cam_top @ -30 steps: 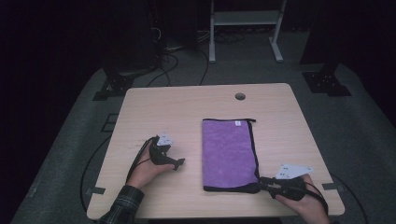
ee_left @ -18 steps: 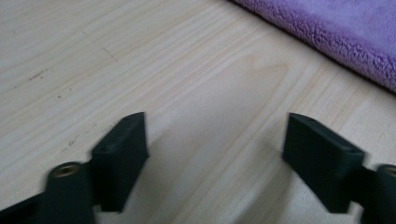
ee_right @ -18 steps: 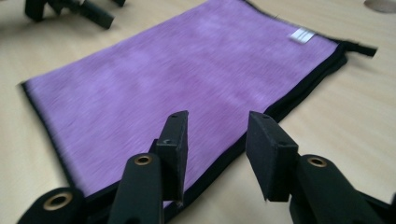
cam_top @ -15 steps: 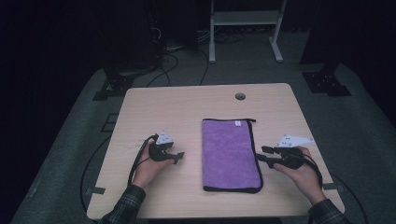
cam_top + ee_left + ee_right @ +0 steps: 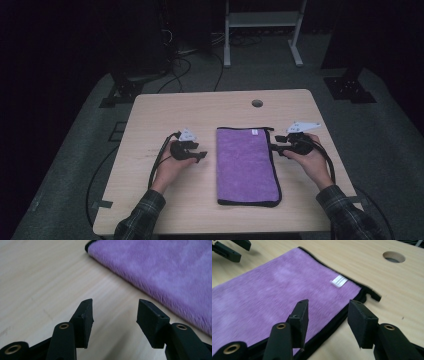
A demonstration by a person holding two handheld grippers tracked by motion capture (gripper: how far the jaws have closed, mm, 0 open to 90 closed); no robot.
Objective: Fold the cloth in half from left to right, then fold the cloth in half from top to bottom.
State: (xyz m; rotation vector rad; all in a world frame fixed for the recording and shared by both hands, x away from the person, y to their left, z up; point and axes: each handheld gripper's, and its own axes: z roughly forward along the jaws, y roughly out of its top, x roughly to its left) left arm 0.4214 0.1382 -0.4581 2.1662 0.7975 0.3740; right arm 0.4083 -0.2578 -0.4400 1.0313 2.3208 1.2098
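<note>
A folded towel (image 5: 246, 165) lies flat on the table (image 5: 150, 115), a little right of the middle, its long side running front to back. The left gripper (image 5: 199, 156) sits just off its left edge, the right gripper (image 5: 276, 142) at its right edge — both toward the far half. Behind the towel, a round hole (image 5: 257, 103) near the far edge.

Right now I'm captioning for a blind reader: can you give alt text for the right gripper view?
Two open black jaws of the right gripper straddle the black-trimmed edge of a folded purple towel lying flat on a light wooden table. A small white tag sits near the towel's corner, with a round hole in the table beyond.
</note>
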